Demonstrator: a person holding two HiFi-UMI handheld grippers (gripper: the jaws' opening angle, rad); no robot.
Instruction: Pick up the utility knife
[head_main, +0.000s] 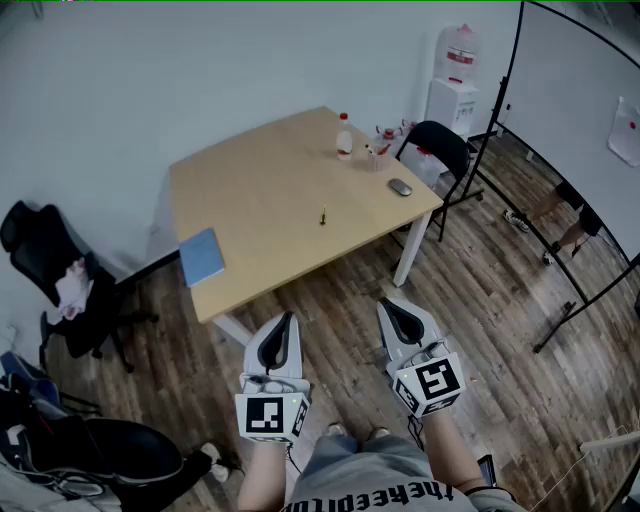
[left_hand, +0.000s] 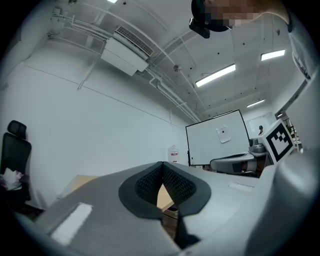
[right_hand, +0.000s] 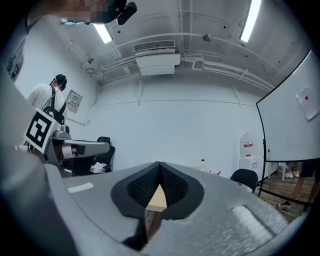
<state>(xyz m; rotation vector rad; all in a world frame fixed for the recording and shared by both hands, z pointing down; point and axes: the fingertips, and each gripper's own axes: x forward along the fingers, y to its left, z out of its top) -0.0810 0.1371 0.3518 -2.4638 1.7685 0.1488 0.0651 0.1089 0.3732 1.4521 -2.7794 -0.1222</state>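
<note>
jaws together, both hand-held grippers (head_main: 290, 317) (head_main: 385, 304) point level.

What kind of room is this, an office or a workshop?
Most likely an office or meeting room. A light wooden table stands near the wall, a large whiteboard on a stand is at the right, and a water dispenser stands in the corner behind a black chair.

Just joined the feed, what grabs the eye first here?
The left gripper and right gripper hang shut and empty low in the head view, short of the light wooden table. On it lie a blue notebook at the near-left edge and a small slim object mid-table, possibly the utility knife; a bottle stands far right.
</note>
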